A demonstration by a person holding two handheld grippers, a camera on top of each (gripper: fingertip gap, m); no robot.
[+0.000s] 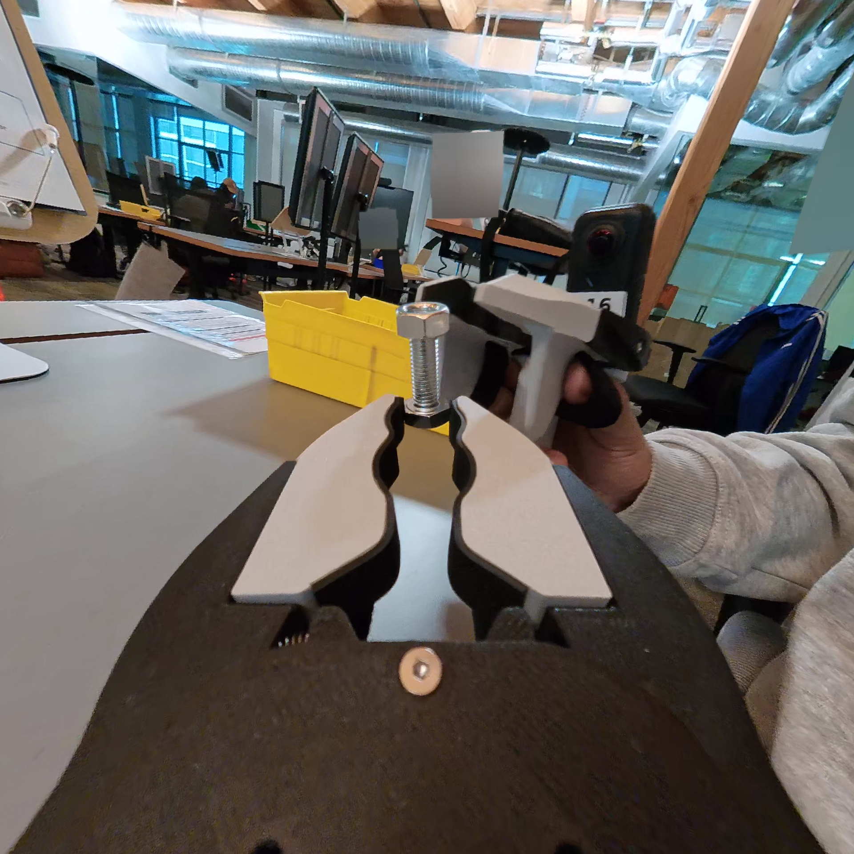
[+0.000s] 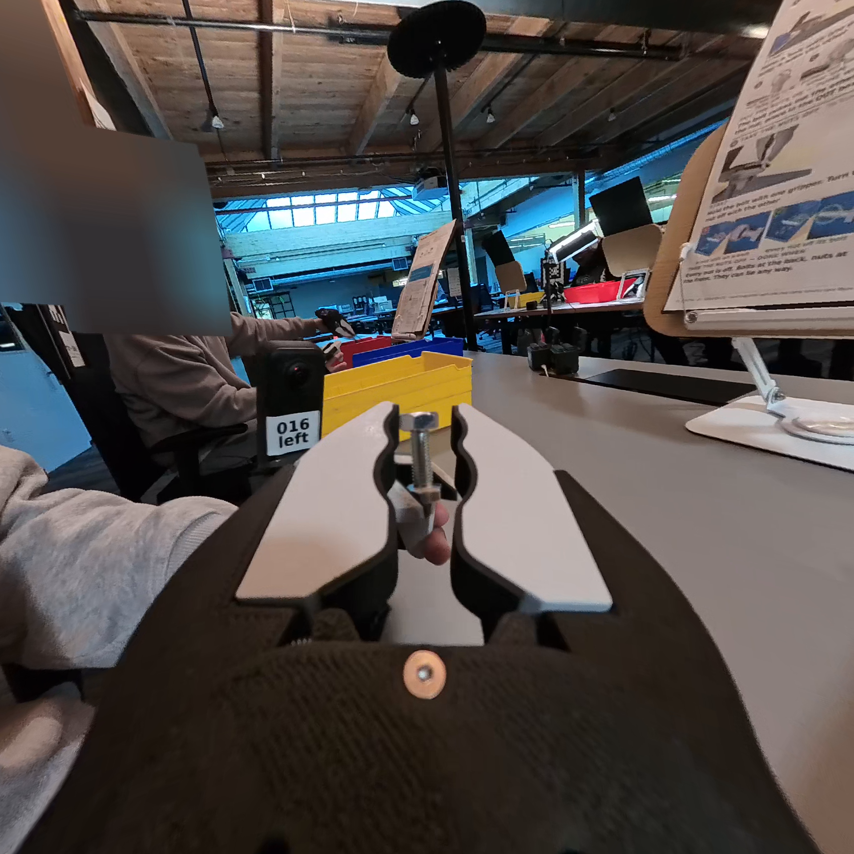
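Note:
A silver hex bolt (image 1: 424, 356) stands upright, head up, with a nut (image 1: 423, 409) on its lower end. My left gripper (image 1: 424, 416) is shut on that nut and holds the bolt above the grey table (image 1: 115, 439). My right gripper (image 1: 508, 314), held by a hand in a grey sleeve, sits just right of and behind the bolt head. In the right wrist view my right gripper (image 2: 425, 416) is open, its tips either side of the bolt head (image 2: 418, 421) without touching. The left gripper's fingertips (image 2: 406, 508) hold the nut (image 2: 427, 494) below.
A yellow bin (image 1: 323, 351) stands on the table behind the bolt, also in the right wrist view (image 2: 397, 388), with blue (image 2: 406, 349) and red (image 2: 365, 344) bins beyond. A document stand (image 2: 762, 434) stands to the right. A laminated sheet (image 1: 185, 323) lies far left. A person (image 2: 185, 379) sits nearby. There is about 4 centimeters between the tips of the two grippers.

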